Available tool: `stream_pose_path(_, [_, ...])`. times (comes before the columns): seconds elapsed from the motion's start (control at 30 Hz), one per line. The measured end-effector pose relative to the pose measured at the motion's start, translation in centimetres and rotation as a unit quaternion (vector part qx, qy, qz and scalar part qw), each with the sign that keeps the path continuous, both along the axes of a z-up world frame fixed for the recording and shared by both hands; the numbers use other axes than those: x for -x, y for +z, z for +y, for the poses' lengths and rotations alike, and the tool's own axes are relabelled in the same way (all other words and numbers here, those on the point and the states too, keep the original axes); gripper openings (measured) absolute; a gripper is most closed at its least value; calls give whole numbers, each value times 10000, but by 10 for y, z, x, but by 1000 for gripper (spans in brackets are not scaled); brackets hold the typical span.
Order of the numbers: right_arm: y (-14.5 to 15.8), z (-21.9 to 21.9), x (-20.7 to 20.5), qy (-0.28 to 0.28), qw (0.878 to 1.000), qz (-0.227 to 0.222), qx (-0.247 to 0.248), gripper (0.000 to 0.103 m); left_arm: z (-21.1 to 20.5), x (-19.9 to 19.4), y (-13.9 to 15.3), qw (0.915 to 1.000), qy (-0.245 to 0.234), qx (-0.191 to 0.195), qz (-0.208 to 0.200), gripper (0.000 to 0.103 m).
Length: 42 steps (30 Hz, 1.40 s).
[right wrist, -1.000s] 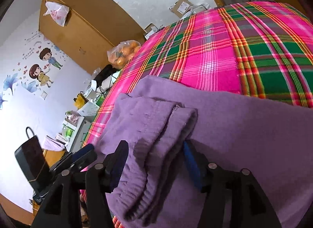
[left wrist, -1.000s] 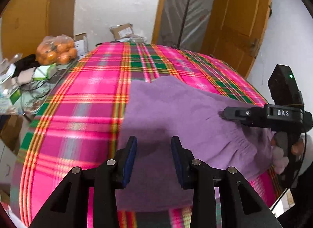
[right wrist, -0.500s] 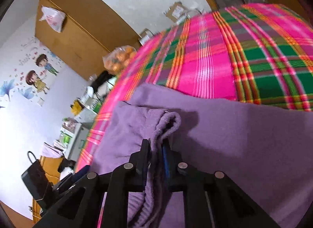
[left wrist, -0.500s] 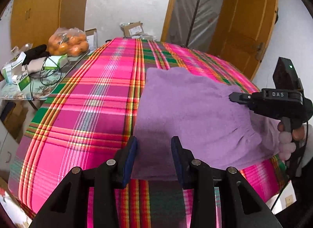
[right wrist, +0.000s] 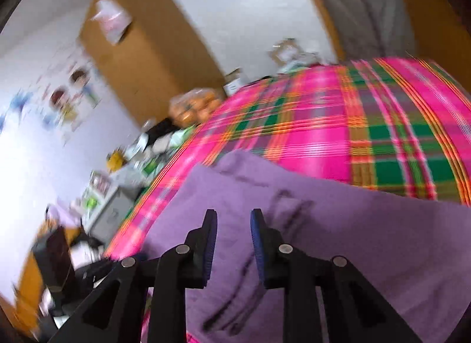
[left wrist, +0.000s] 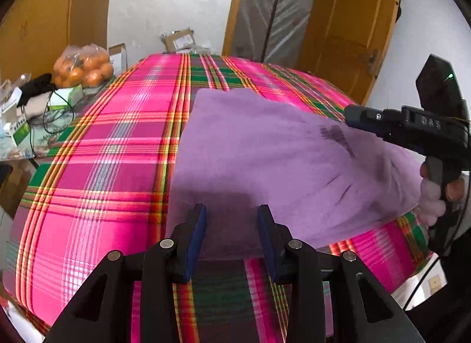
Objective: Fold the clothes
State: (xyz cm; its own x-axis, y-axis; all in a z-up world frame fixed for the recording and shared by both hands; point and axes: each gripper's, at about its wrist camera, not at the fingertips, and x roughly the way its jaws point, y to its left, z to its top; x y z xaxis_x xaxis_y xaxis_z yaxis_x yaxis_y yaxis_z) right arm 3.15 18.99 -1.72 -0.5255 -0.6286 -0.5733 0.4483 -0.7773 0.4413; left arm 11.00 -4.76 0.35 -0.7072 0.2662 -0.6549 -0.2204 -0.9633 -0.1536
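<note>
A purple knit garment (left wrist: 265,148) lies spread on the pink and green plaid cloth (left wrist: 112,142) that covers the table. My left gripper (left wrist: 232,226) hovers open over the garment's near hem, with nothing between its blue pads. In the left wrist view my right gripper (left wrist: 350,114) reaches in from the right over the garment's wrinkled right side, held by a hand (left wrist: 438,192). The right wrist view is blurred by motion. There the right gripper (right wrist: 233,229) stands open above the purple garment (right wrist: 338,240), with only flat fabric showing under the gap.
A bag of oranges (left wrist: 82,64) and a cluttered side table with boxes and cables (left wrist: 32,113) stand to the left. Cardboard boxes (left wrist: 178,39) sit past the far end. A wooden door (left wrist: 347,33) is at the back right, a wardrobe (right wrist: 141,48) at the left wall.
The right gripper, shut on a folded bunch of the purple garment half a second ago, has opened and let it go. The fabric now lies flatter. The left gripper drew back to the near hem.
</note>
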Motion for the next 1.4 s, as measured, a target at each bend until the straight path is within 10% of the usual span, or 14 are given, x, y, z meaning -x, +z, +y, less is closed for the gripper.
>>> stream_pose_path(0.13, [-24,-11,2,223,9983,-211,-498,11,-2,-6,2,10000,-72,-28,-42,36])
stream_pose_path(0.47, [22,-48,32,703,9952,328,-602,17,-12,16,8,9995,246,-204,-40,36])
stream_pose_path(0.6, [-5,-60,69,787,9936,-230,-779,17,-9,15,0,9998,185,-73,-46,37])
stream_pose_path(0.67, [-22,-53,89,566,9921,-637,-919,0,-13,14,1,9996,194,-174,-82,37])
stream_pose_path(0.9, [13,-77,97,1098,9919,-455,-454,6,-25,22,5,9987,398,-321,-35,37])
stream_pose_path(1.07, [-16,-124,131,1636,9796,-1099,-403,6,-26,28,-1,9986,442,-291,-11,38])
stream_pose_path(1.4, [-45,-97,175,1002,9730,-1967,679,0,-29,35,-8,9985,481,-267,16,39])
